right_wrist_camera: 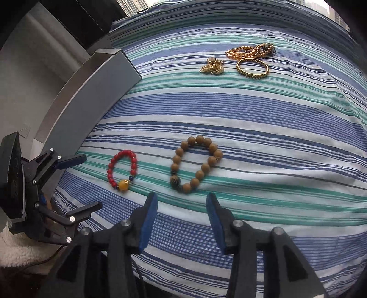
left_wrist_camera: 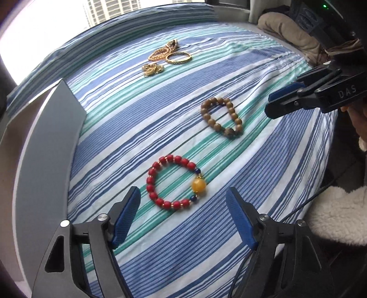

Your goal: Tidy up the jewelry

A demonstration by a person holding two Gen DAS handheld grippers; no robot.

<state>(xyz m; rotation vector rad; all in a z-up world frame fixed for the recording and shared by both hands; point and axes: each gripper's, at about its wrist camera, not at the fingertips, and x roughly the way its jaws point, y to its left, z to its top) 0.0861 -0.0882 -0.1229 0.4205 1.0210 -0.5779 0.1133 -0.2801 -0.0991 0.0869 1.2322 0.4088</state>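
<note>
Your left claw (left_wrist_camera: 183, 206) stands apart with nothing between its blue pads, and one red bead bracelet (left_wrist_camera: 175, 181) with a yellow bead lies flat on the bed just ahead of its tips. Your right claw (right_wrist_camera: 182, 211) is also apart and empty, and one brown wooden bead bracelet (right_wrist_camera: 197, 164) lies just beyond its tips, slightly toward its right finger. The two bracelets lie near each other without touching. Far ahead of both claws sits a cluster of gold pieces: one gold bangle (right_wrist_camera: 252, 68), one heap of gold bead chain (right_wrist_camera: 250, 51) touching its far side, and one small pile of gold pendants (right_wrist_camera: 212, 67) just beside the bangle; how many pendants are in the pile cannot be told. All of it rests on one striped bedsheet (right_wrist_camera: 263, 110) in blue, white and teal. A grey headboard (left_wrist_camera: 45, 142) borders the bed beside your left claw. Beyond the bed, a bright window shows tower blocks (left_wrist_camera: 112, 9). A fleecy white sleeve (left_wrist_camera: 339, 217) shows beside your left claw.
</note>
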